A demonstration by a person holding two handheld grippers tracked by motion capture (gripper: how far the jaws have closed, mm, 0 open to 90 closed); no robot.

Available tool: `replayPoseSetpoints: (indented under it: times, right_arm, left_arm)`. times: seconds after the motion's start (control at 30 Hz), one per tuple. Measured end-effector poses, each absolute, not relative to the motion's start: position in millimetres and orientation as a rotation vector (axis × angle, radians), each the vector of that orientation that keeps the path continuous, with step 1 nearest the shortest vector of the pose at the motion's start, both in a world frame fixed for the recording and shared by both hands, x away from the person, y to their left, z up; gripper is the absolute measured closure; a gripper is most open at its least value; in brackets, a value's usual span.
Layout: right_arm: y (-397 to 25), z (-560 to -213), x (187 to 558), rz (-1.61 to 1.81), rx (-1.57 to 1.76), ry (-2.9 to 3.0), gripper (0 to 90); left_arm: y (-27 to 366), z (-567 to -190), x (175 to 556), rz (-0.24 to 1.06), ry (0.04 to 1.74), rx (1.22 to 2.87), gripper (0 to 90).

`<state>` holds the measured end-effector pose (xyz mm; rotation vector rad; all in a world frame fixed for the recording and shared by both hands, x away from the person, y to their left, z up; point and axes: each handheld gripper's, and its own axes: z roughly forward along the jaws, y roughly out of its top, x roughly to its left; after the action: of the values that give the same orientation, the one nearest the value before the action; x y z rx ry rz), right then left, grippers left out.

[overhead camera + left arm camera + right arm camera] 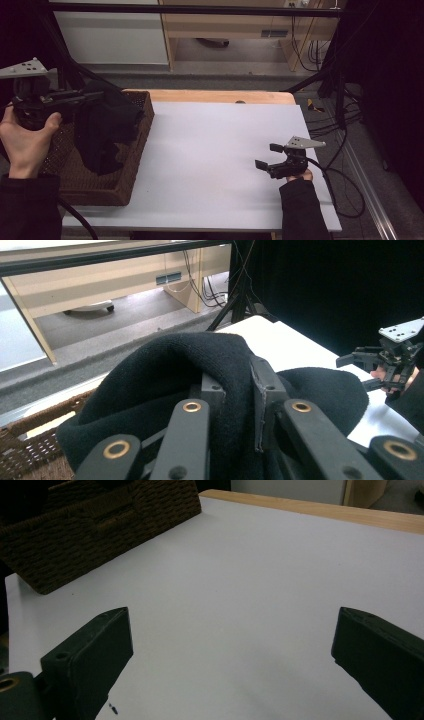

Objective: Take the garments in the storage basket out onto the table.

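- Gripping a fold of black cloth (105,127), the left gripper (97,96) is holding it raised above the wicker basket (131,170) at the table's left edge, jaws pinched on the fabric.
- Judging by this, the cloth is being lifted out; next it needs carrying over the white table (215,150).
- Waiting at the right, the right gripper (266,156) is resting low, jaws spread.
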<state>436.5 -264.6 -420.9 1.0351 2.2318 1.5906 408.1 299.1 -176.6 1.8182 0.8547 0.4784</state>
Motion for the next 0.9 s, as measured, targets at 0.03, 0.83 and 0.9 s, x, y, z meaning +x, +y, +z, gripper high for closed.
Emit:
replayPoseSetpoints:
  times: [0.03,0.83,0.9]
  right_arm:
    - [-265,-421,437,1.591,1.034,2.232,3.4]
    - [-265,-421,436,1.592,1.032,2.23,3.4]
    - [-265,-420,436,1.592,1.033,2.229,3.4]
  left_arm:
    - [298,-176,408,0.479,0.852,1.818,78.7]
    - [261,-164,408,0.448,0.775,1.832,78.8]
    - [257,-163,408,0.441,0.768,1.833,78.8]
